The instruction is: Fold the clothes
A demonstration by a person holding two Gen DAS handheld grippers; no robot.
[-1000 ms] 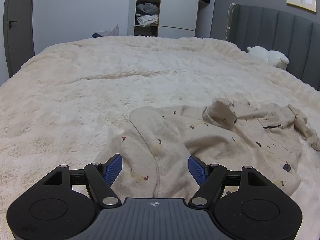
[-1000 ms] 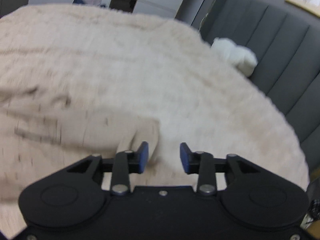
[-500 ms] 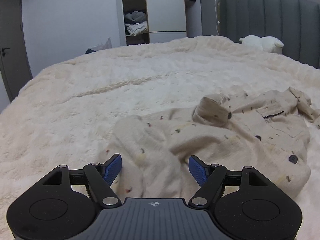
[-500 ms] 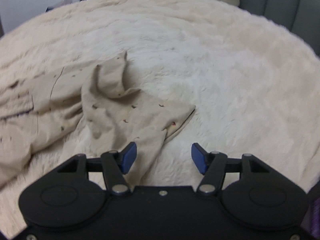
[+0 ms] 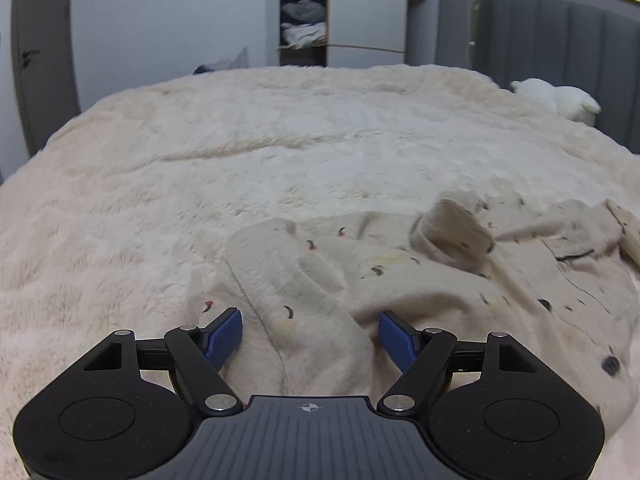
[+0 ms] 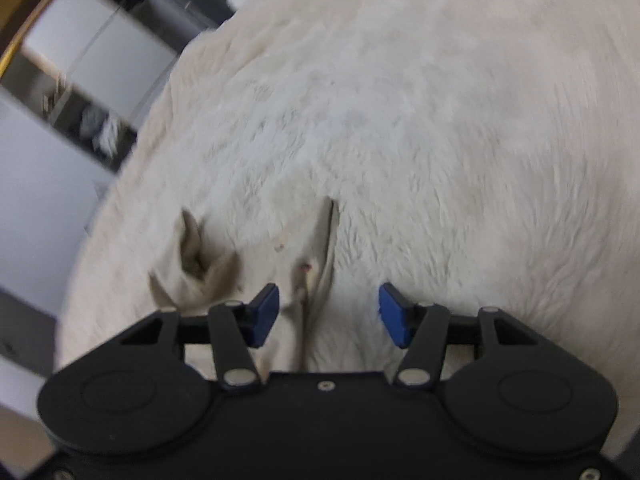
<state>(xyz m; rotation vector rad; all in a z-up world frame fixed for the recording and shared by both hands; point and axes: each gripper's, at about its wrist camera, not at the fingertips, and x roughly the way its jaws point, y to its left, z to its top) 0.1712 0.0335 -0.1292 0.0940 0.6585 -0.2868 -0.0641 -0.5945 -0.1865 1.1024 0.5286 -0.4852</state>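
Beige shirt (image 5: 400,288) lies crumpled on the bed's (image 5: 240,152) fluffy blanket, your left gripper (image 5: 310,334) and right gripper (image 6: 326,312) jaws both apart over it.

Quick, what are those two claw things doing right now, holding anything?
Left gripper: jaws open, holding nothing, over the shirt.
Right gripper: jaws open, holding nothing.

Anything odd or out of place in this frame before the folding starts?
Only the beige shirt: it lies crumpled on the furry blanket, one sleeve bunched upward. Both the left gripper and right gripper are open, holding nothing.
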